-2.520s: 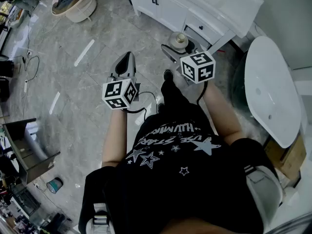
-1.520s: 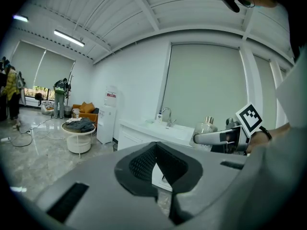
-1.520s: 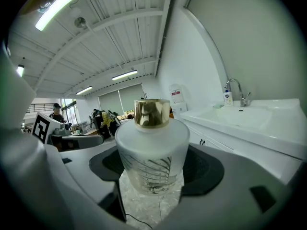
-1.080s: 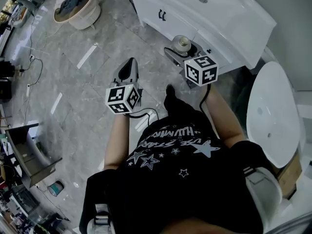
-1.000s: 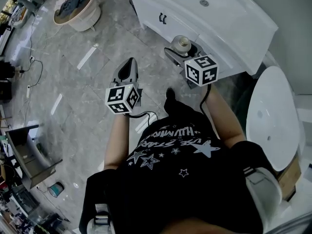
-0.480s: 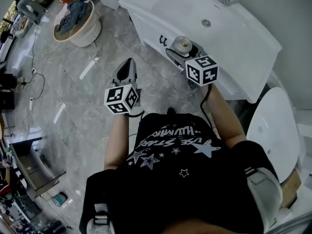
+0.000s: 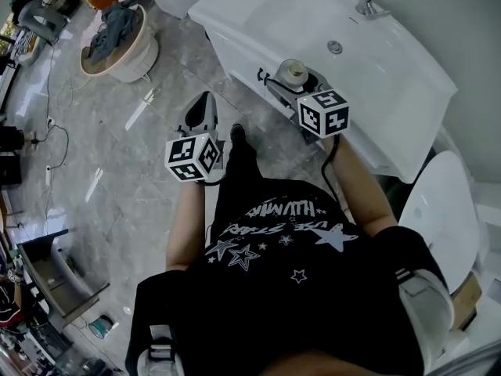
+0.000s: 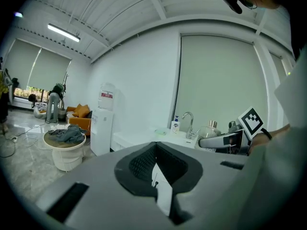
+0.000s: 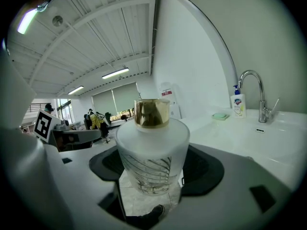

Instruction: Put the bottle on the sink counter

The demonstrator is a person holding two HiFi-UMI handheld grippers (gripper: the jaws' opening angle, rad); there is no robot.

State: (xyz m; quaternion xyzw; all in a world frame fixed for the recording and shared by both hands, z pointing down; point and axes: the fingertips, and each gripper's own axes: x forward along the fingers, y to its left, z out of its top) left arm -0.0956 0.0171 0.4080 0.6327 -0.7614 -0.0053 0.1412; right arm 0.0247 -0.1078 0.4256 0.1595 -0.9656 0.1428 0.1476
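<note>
A frosted glass bottle (image 9: 152,152) with a gold cap stands upright between the jaws of my right gripper (image 9: 153,186), which is shut on it. In the head view the bottle (image 7: 293,72) hangs just in front of the white sink counter (image 7: 266,14), level with its cabinet front, and the right gripper (image 7: 301,84) holds it there. My left gripper (image 7: 200,113) is over the floor to the left, its jaws shut together with nothing in them (image 8: 156,174). The sink basin (image 7: 337,49) and chrome tap (image 9: 253,92) lie beyond the bottle.
A soap bottle (image 9: 237,104) and green soap dish (image 9: 221,116) stand by the tap. A round basket (image 7: 113,41) of clothes sits on the floor at left, with cables nearby. A white toilet (image 7: 442,210) stands at right. A water dispenser (image 8: 104,123) is beside the counter.
The person has walked toward the sink; the counter and basin have come much nearer in view. The bottle stays held in the right gripper, the left gripper stays shut.
</note>
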